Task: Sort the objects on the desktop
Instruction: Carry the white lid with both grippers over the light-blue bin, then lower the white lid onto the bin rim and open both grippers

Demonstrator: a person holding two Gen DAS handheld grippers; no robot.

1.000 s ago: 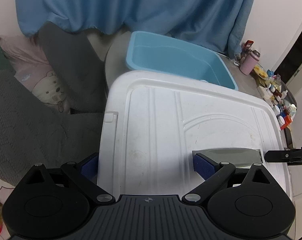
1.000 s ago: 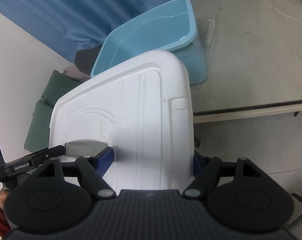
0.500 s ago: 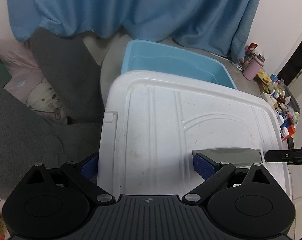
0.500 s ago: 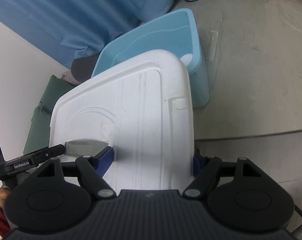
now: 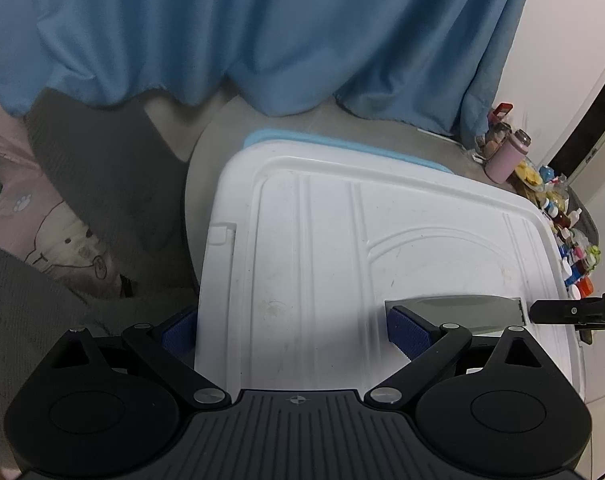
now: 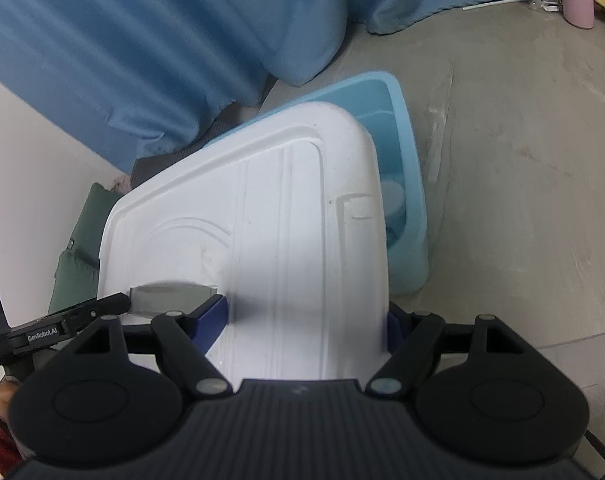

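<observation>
A large white plastic lid (image 5: pixel 382 264) fills both views; it also shows in the right wrist view (image 6: pixel 270 232). My left gripper (image 5: pixel 290 332) is shut on the lid's left half, one pad over the top and one under the edge. My right gripper (image 6: pixel 306 320) is shut on the lid's right half the same way. The lid now lies over most of the light blue bin (image 6: pixel 406 184), whose far rim (image 5: pixel 342 146) shows just beyond it. A pale round object (image 6: pixel 394 200) lies inside the bin.
A blue curtain (image 5: pixel 282 32) hangs behind the grey tabletop (image 6: pixel 522 160). A pink tumbler (image 5: pixel 506 156) and several small bottles (image 5: pixel 570 240) stand at the far right. Grey and pink cushions (image 5: pixel 62 208) lie to the left, below the table.
Both grippers have carried the lid forward over the blue bin. The bin's open inside was plainly in view before; now only its far rim and right end show.
</observation>
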